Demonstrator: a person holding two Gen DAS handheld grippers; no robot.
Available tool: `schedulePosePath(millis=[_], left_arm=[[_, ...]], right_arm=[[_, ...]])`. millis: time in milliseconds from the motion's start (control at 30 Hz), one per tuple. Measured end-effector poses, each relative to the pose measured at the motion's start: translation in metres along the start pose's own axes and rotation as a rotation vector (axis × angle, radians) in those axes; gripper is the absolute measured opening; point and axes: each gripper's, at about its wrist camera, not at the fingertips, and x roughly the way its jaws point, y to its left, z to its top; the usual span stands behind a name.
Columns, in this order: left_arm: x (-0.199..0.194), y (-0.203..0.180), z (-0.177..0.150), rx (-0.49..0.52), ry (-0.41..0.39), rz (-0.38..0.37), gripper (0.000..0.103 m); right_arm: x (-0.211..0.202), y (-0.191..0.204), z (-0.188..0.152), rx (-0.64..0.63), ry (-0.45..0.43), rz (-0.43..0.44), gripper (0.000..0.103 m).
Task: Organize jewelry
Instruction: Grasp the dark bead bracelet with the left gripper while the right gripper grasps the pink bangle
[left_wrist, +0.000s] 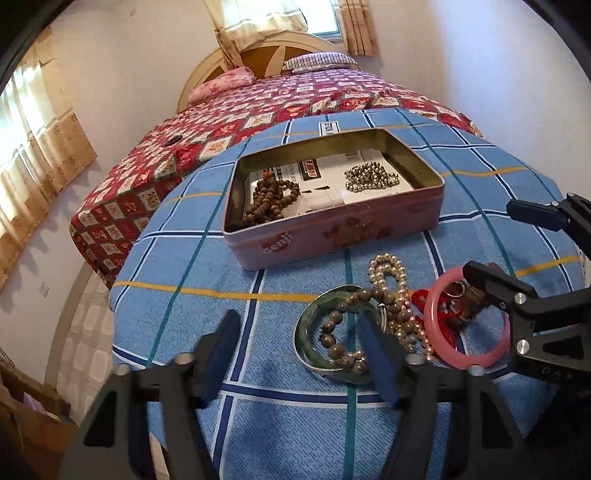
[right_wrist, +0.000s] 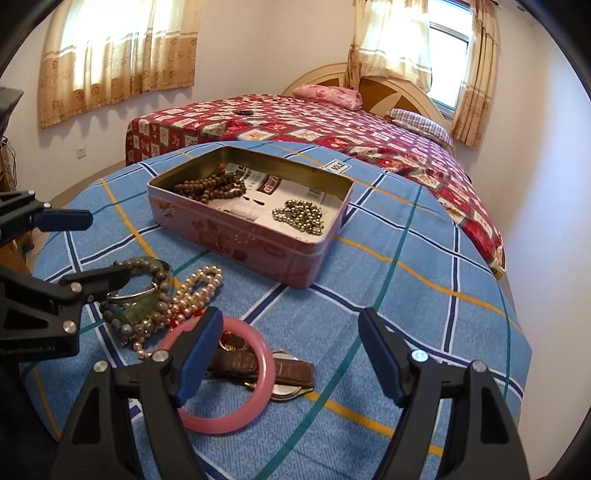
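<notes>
An open pink tin (left_wrist: 332, 236) (right_wrist: 258, 254) stands on the blue checked cloth and holds brown wooden beads (left_wrist: 267, 201) (right_wrist: 210, 186) and a gold bead chain (left_wrist: 369, 177) (right_wrist: 301, 216). In front lies a jewelry pile: green bangle (left_wrist: 308, 345) (right_wrist: 142, 308), grey-brown bead bracelet (left_wrist: 369, 295) (right_wrist: 159, 280), pearl strand (left_wrist: 388, 269) (right_wrist: 199, 286), pink bangle (left_wrist: 465, 321) (right_wrist: 225, 417), and brown-strap watches (right_wrist: 291, 373). My left gripper (left_wrist: 299, 336) is open, its right finger over the green bangle. My right gripper (right_wrist: 291, 328) is open, its left finger over the pink bangle.
The blue cloth (left_wrist: 258, 406) covers a round surface at the foot of a bed with a red patterned quilt (left_wrist: 258, 110) (right_wrist: 332, 122). A small dark item lies on the quilt (right_wrist: 244, 112). Walls and curtained windows surround the bed.
</notes>
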Motion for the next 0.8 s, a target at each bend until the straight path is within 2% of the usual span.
schedulePosePath(millis=[200,367,633,667,733,800], left_arm=[[0.005,-0.004,-0.003,0.015,0.023,-0.066,0.011],[-0.003,0.005,0.002,-0.012,-0.008,-0.089,0.009],[-0.025,0.026,0.014,-0.054,-0.073,-0.068,0.009],[-0.025,0.027,0.014,-0.056,-0.074,-0.067,0.009],[-0.023,0.029,0.014,-0.057,-0.07,-0.063,0.009],[-0.02,0.029,0.013,-0.059,-0.063,-0.063,0.009]], right_arm=[[0.0,0.002,0.0,-0.004,-0.005,-0.001,0.083],[-0.002,-0.002,-0.002,0.011,-0.01,-0.004,0.083],[0.001,-0.001,-0.005,0.006,0.005,0.026,0.081],[0.003,-0.001,-0.006,0.006,0.014,0.035,0.079],[0.007,-0.002,-0.007,0.012,0.037,0.05,0.057],[0.012,-0.003,-0.009,0.013,0.06,0.058,0.045]])
